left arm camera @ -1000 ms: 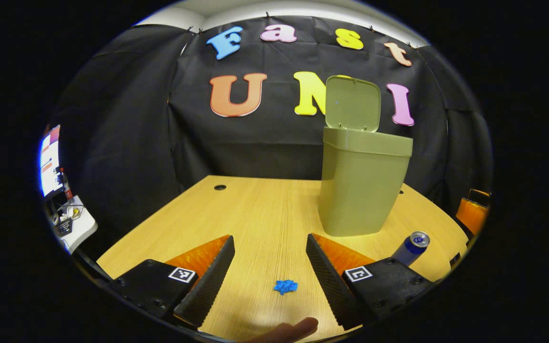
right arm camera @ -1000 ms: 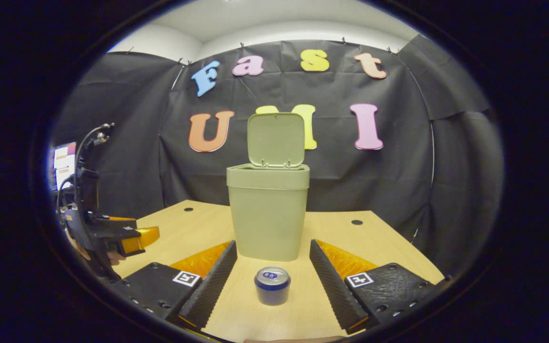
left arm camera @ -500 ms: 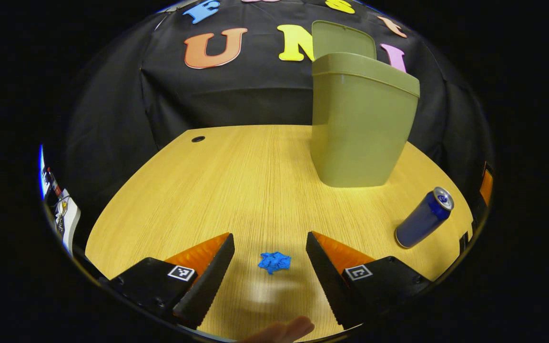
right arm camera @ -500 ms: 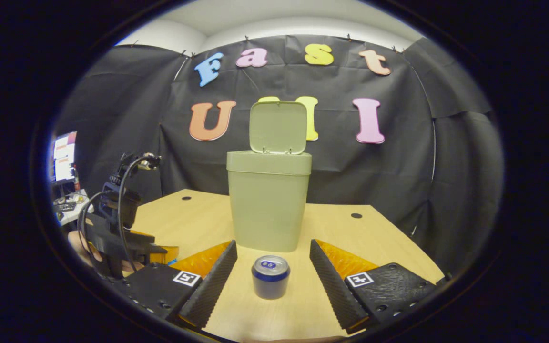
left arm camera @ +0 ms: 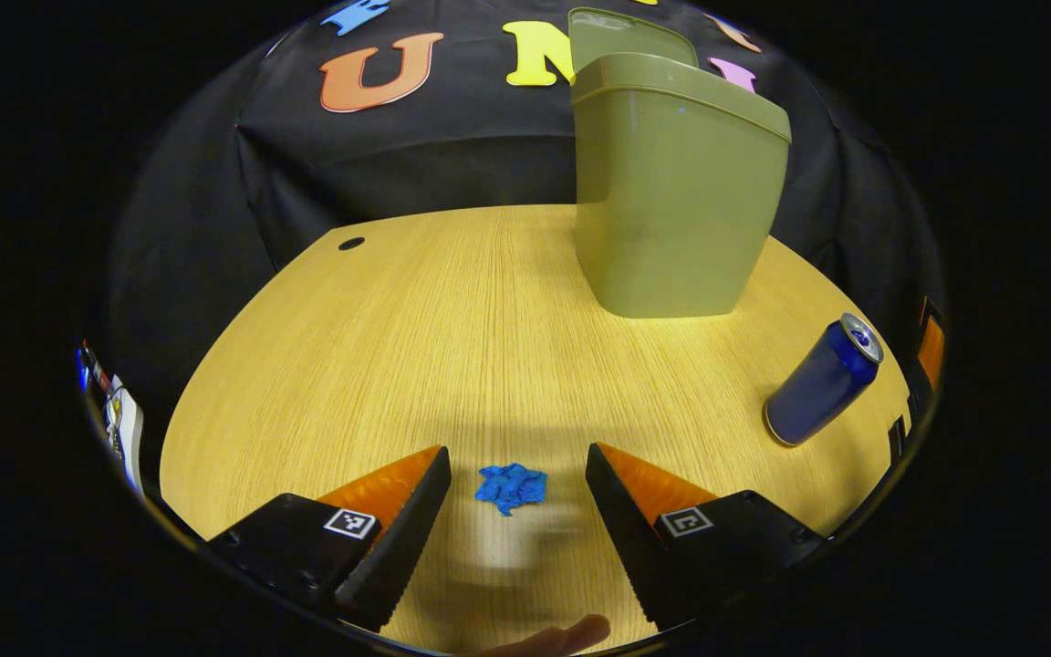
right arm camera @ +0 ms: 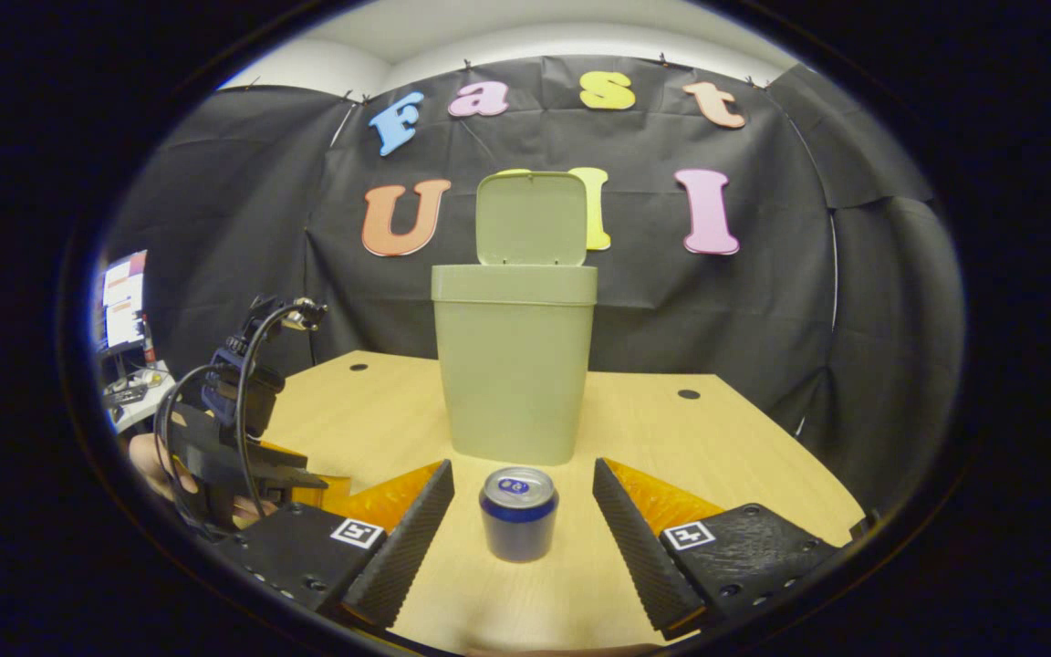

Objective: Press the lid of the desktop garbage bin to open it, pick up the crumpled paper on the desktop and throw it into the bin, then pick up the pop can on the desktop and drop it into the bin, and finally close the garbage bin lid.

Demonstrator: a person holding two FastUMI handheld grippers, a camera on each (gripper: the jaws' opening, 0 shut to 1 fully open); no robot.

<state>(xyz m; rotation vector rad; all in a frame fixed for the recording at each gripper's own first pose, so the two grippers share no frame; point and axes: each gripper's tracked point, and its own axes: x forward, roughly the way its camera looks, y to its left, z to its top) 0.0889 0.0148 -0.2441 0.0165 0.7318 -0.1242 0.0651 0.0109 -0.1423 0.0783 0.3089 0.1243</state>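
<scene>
Between the gaping left tool (left arm camera: 514,488), crumpled paper (left arm camera: 511,486) sits nearer than before.

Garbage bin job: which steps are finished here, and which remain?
Done: the bin lid stands open. In hand: the open left gripper straddles the blue crumpled paper, not gripping. Left: paper, then the pop can between the open right gripper fingers, then closing the lid.

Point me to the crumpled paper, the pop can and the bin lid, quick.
crumpled paper (left arm camera: 511,485): left gripper view, middle of the blue wad.
pop can (right arm camera: 518,516): right gripper view, its upright side wall.
bin lid (right arm camera: 531,219): right gripper view, inner face of the raised lid.
</scene>
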